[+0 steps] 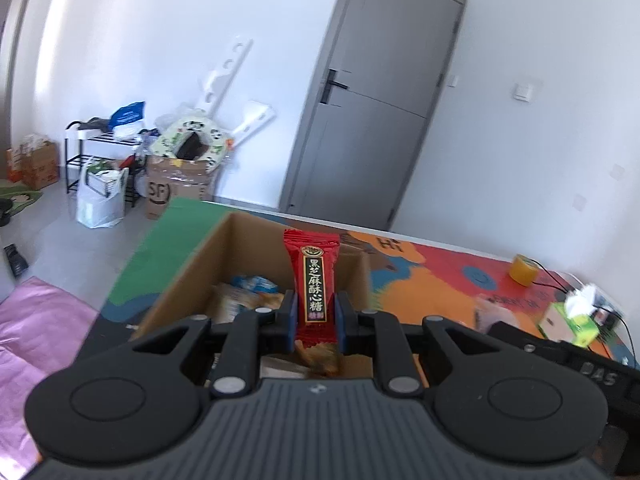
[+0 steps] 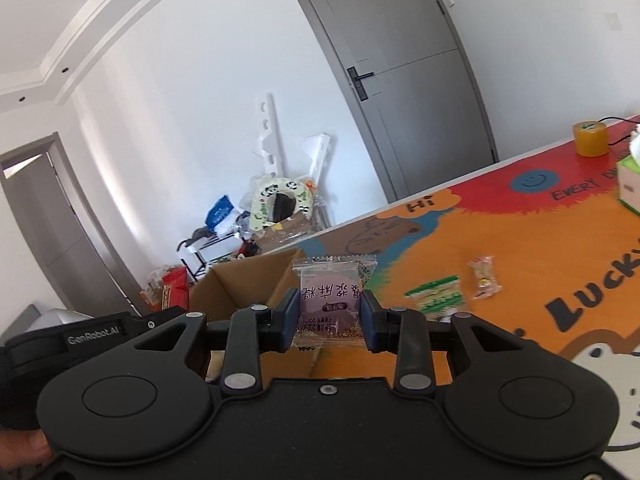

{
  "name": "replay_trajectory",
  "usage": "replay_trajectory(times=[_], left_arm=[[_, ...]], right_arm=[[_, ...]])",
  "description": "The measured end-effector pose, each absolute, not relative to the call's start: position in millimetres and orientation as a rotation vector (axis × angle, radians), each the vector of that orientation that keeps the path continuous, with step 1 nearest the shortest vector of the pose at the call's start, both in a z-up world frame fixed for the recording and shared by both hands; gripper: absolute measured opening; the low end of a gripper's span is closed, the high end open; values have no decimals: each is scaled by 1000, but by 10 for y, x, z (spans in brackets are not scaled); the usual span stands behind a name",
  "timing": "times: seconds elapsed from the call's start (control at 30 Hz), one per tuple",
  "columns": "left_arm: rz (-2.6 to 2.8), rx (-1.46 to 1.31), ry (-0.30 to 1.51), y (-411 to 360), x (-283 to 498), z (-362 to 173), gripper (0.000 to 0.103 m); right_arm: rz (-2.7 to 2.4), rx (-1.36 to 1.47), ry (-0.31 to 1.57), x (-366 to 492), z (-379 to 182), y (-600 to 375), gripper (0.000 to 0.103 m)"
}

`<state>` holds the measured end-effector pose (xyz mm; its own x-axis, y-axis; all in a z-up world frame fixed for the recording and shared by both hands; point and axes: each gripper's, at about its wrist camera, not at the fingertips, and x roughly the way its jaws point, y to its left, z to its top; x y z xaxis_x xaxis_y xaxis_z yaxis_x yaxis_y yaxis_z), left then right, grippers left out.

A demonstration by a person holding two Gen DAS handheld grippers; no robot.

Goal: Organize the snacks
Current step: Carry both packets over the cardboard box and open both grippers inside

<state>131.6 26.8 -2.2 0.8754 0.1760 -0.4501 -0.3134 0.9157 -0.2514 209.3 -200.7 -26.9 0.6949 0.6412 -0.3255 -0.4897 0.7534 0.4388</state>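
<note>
My left gripper (image 1: 314, 316) is shut on a red candy packet (image 1: 314, 276) with black label and holds it upright over an open cardboard box (image 1: 200, 256) that has several snacks inside. My right gripper (image 2: 330, 316) is shut on a clear packet with a purple round pastry (image 2: 332, 292), held just above the box's (image 2: 240, 284) right edge. A green-and-white snack packet (image 2: 434, 296) and a small clear candy packet (image 2: 485, 278) lie on the colourful table mat (image 2: 540, 240) to the right.
A yellow tape roll (image 2: 591, 139) and a green tissue box (image 2: 629, 184) stand at the table's far right. The other gripper's body (image 2: 80, 334) is at my left. Boxes, bags and a black rack (image 1: 100, 152) stand on the floor by the wall.
</note>
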Motion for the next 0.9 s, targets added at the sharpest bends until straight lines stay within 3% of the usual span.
replay_trajectory(times=[0.53, 0.9], left_arm=[[332, -373, 467, 867, 1320, -184, 18], [363, -414, 471, 1029, 1151, -162, 32]], right_arm=[[699, 295, 476, 2160, -187, -1486, 33], [773, 260, 513, 2147, -165, -1048, 34]])
